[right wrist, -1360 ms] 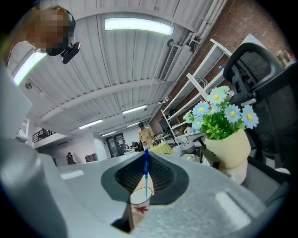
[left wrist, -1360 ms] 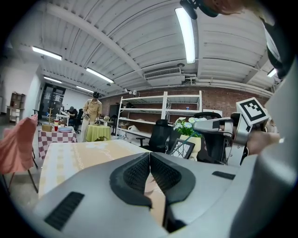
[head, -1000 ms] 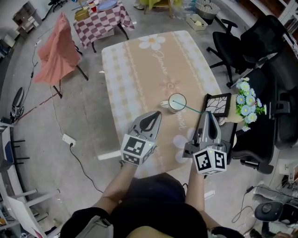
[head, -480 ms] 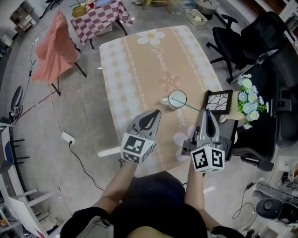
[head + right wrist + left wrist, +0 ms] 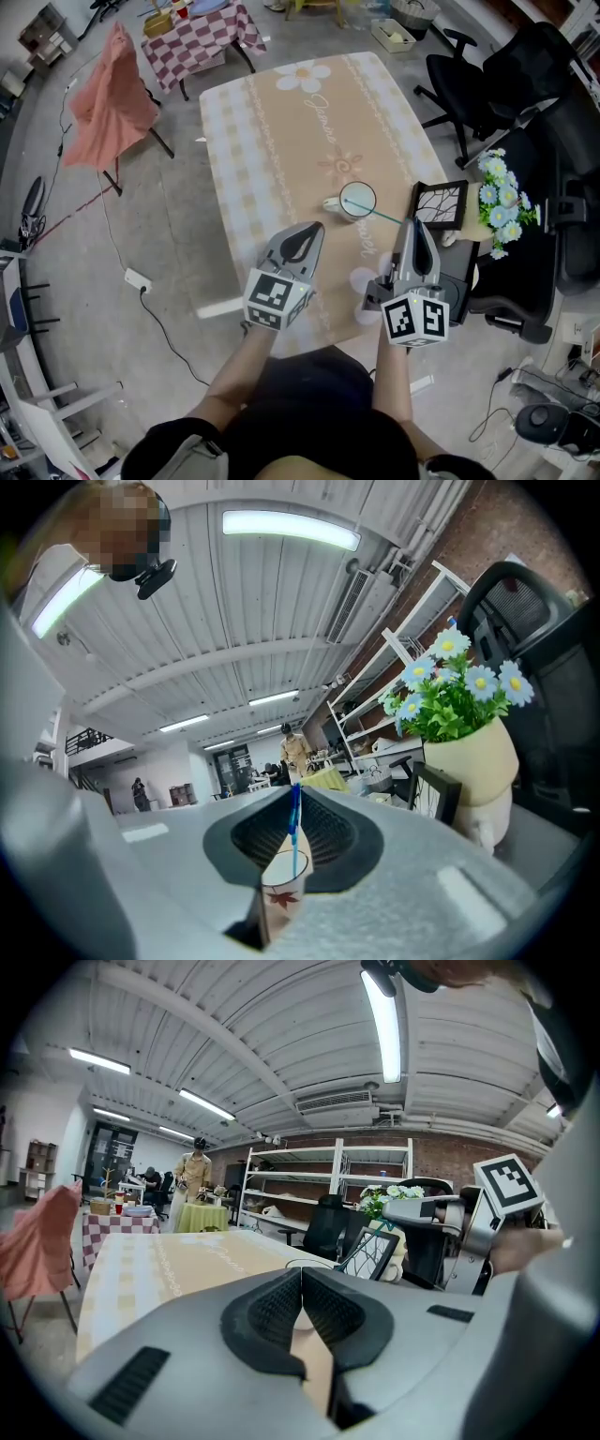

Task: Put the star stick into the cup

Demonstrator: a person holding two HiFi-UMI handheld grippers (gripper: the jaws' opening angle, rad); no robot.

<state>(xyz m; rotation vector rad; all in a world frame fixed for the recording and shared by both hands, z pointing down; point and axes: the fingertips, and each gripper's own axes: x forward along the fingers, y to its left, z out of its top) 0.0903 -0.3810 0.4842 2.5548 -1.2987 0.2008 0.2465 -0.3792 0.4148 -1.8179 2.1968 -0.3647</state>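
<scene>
A white cup (image 5: 357,201) with a red leaf print stands on the beige flowered table (image 5: 281,141). A thin blue-green star stick (image 5: 380,216) slants from inside the cup to my right gripper (image 5: 410,225). In the right gripper view the stick (image 5: 294,832) runs between the jaw tips of my right gripper (image 5: 293,794) down into the cup (image 5: 281,892). The jaws are opening slightly while still pinching it. My left gripper (image 5: 314,229) hovers left of the cup, shut and empty; in its own view, the left gripper (image 5: 302,1274) has its pads together.
A black picture frame (image 5: 438,208) and a pot of blue flowers (image 5: 499,202) stand at the table's right edge, close to my right gripper. Black office chairs (image 5: 487,84) are beyond. A chair with pink cloth (image 5: 112,94) and a checked table (image 5: 202,37) stand far left.
The right gripper has drawn back slightly toward me with the stick still running to the cup. The left gripper has stayed put.
</scene>
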